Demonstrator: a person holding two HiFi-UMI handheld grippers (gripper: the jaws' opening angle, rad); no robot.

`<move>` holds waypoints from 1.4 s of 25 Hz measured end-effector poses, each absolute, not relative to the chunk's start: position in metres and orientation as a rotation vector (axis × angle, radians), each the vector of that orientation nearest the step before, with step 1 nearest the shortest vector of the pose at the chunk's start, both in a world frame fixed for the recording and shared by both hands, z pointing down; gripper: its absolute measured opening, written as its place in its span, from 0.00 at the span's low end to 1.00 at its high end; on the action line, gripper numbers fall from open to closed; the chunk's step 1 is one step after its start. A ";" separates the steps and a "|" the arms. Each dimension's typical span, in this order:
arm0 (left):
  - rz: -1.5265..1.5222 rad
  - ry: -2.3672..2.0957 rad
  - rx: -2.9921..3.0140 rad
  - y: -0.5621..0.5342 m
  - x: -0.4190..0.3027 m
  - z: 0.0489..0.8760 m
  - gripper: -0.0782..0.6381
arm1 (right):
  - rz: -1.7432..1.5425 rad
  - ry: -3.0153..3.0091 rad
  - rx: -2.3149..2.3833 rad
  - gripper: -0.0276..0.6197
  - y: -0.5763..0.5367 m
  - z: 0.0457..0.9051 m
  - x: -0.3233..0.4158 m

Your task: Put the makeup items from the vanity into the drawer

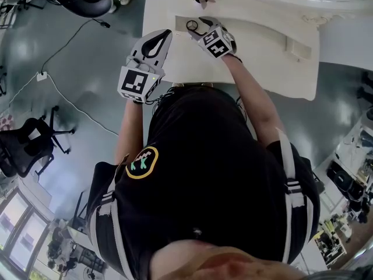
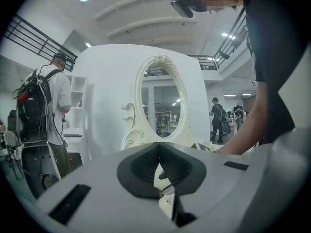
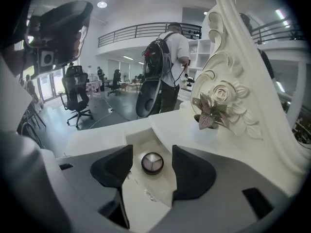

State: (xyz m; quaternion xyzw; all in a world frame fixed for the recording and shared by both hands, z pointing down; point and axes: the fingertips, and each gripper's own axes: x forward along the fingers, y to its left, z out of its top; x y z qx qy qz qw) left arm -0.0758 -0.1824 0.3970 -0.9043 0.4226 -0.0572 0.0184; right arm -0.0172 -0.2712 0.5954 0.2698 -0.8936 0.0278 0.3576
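A round compact (image 3: 152, 163) with a dark rim and a pale three-part lid lies flat in a sunken white compartment of the vanity (image 1: 262, 57). In the head view the compact (image 1: 192, 25) shows as a dark ring near the back left of the top. My right gripper (image 3: 152, 152) is lowered over it, a jaw on each side, with a gap between each pad and the compact. In the head view the right gripper (image 1: 197, 28) is next to the ring. My left gripper (image 1: 163, 35) hovers at the vanity's left part, and the left gripper (image 2: 158, 145) holds nothing between its meeting jaws.
An oval mirror (image 2: 163, 98) in an ornate white frame rises behind the top. A small potted plant (image 3: 212, 114) stands at its foot. A person with a backpack (image 3: 167, 57) stands beyond the vanity. An office chair (image 1: 29, 147) and a floor cable (image 1: 64, 92) lie left.
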 end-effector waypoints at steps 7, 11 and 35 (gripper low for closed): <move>-0.186 1.303 -2.810 -0.183 -0.073 0.395 0.13 | 0.007 -2.561 0.842 0.35 -0.249 0.496 -0.002; -0.161 1.283 -2.802 -0.185 -0.069 0.393 0.13 | -0.101 -2.689 0.943 0.08 -0.231 0.437 0.018; -0.042 1.156 -2.790 -0.158 -0.033 0.324 0.13 | -0.222 -2.943 0.974 0.07 -0.154 0.315 0.003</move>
